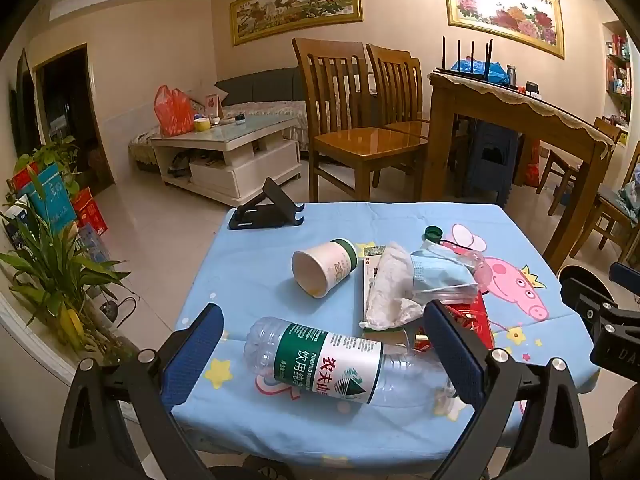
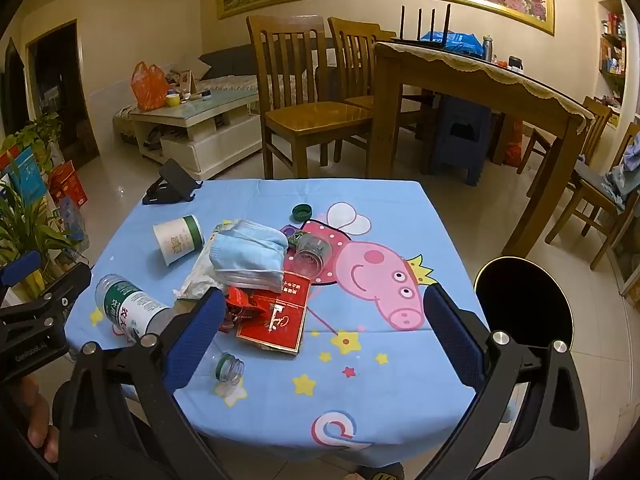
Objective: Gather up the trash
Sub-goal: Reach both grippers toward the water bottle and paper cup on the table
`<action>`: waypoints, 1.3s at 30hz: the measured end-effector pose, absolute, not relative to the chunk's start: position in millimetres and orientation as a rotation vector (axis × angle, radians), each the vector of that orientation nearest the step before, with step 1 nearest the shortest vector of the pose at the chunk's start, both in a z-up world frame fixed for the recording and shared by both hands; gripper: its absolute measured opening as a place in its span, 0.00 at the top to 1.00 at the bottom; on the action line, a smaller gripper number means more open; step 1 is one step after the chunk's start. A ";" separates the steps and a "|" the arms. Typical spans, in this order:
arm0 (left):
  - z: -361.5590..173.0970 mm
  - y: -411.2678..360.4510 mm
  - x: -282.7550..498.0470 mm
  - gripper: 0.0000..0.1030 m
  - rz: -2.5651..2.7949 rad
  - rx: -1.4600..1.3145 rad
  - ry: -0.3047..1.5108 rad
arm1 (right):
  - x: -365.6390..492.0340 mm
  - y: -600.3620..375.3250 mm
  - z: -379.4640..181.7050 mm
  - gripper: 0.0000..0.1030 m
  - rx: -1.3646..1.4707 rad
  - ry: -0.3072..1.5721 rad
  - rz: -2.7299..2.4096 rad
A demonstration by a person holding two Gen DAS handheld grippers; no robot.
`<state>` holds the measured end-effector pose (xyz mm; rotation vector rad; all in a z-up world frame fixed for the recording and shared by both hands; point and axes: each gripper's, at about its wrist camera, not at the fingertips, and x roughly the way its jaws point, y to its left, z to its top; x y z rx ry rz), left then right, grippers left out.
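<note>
Just ahead of the left claw, whose jaws are spread wide, a clear plastic water bottle with a green-and-white label lies on its side near the blue cartoon-print tabletop's near edge. The right claw is likewise spread and empty above a red cigarette box. Only the right view shows a black round bin beside the tabletop's right edge.

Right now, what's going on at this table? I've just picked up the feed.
A person holds a gripper in each hand over the blue cartoon tablecloth, and both are open and empty. The left gripper frames the plastic bottle lying on its side. The right gripper hovers by the red cigarette pack. A tipped paper cup, blue face mask, crumpled tissue and green cap lie uncollected. A dark round bin stands beside the table.
</note>
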<state>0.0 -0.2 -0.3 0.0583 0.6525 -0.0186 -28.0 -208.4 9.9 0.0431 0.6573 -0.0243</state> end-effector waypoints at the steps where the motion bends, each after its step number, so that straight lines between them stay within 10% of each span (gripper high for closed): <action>1: -0.5 0.1 0.1 0.06 -0.018 0.058 0.653 | -27.6 -208.5 9.4 0.05 0.043 0.659 -0.024; 39: -2.2 6.3 -0.9 0.06 -0.009 0.066 0.629 | -26.7 -205.5 6.9 0.05 0.040 0.665 -0.022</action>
